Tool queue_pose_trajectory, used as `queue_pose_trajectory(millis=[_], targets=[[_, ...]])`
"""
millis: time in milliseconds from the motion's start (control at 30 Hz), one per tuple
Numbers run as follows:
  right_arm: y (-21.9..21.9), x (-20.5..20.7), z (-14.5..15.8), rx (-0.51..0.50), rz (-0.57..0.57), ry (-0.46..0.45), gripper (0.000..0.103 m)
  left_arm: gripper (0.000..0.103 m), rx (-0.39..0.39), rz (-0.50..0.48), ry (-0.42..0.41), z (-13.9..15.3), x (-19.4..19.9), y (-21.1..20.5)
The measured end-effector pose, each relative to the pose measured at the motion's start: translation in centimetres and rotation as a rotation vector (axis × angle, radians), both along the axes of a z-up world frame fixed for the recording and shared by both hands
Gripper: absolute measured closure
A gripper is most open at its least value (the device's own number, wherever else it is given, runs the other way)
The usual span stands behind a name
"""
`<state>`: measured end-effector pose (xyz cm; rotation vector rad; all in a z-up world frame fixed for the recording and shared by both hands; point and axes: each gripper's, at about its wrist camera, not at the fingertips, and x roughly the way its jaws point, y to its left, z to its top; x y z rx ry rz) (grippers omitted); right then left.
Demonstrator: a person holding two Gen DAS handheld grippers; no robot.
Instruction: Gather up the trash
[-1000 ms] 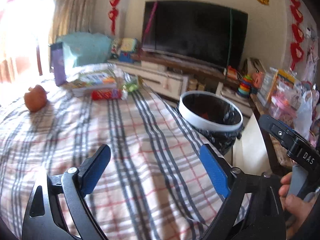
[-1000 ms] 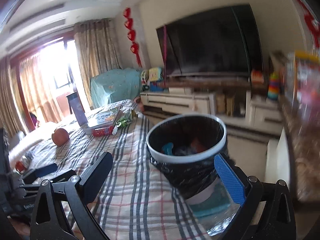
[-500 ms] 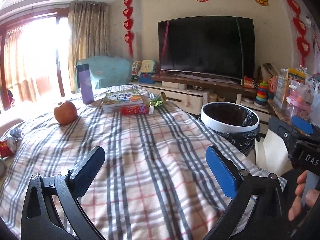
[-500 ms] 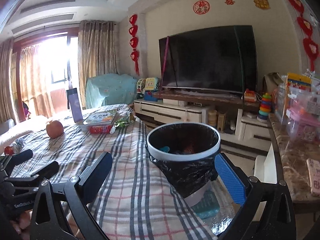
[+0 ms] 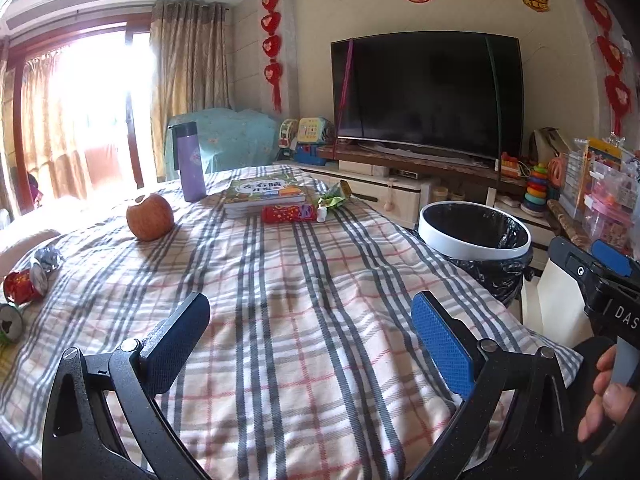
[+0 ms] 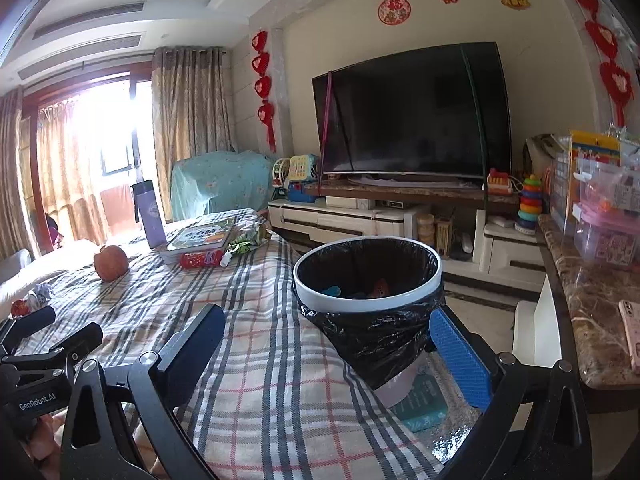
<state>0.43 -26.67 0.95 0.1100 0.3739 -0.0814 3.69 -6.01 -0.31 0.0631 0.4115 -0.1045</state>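
Note:
A bin (image 5: 460,241) with a white rim and black liner stands off the right edge of the checked tablecloth (image 5: 304,280); a few scraps lie inside it (image 6: 360,289). Crumpled red and silver wrappers (image 5: 28,280) lie at the cloth's left edge. By the book at the far end lie a red packet (image 5: 286,213), a small white bottle (image 5: 321,214) and a green wrapper (image 5: 334,199). My left gripper (image 5: 308,312) hovers open over the near cloth, with nothing between its pads. My right gripper (image 6: 326,320) stands open too, the bin just beyond its fingertips.
An apple (image 5: 150,217), a purple flask (image 5: 191,162) and a book (image 5: 264,192) sit on the cloth. A TV (image 6: 412,112) on a low cabinet stands beyond the table. At right, a marble counter (image 6: 592,312) holds plastic boxes and a phone (image 6: 631,332).
Both views have tipped upward and steadied, so more of the room shows. The bin looks smaller and farther in the right wrist view. Both pairs of jaws stay wide apart.

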Motion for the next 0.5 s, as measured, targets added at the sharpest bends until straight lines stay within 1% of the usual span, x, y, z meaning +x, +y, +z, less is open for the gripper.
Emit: queue_pose_trajectory(millis=[200, 333, 500], targets=[[0.8, -0.4, 0.3, -0.037, 0.018, -0.020, 0.000, 0.000, -0.004, 0.016, -0.005, 0.0, -0.3, 0.4], [0.9, -0.2, 0.1, -0.028, 0.035, -0.007, 0.000, 0.000, -0.002, 0.018, -0.008, 0.1, -0.5, 0.4], [1.2, -0.4, 0.0, -0.031, 0.034, -0.015, 0.000, 0.000, 0.004, 0.023, -0.017, 0.1, -0.6, 0.4]])
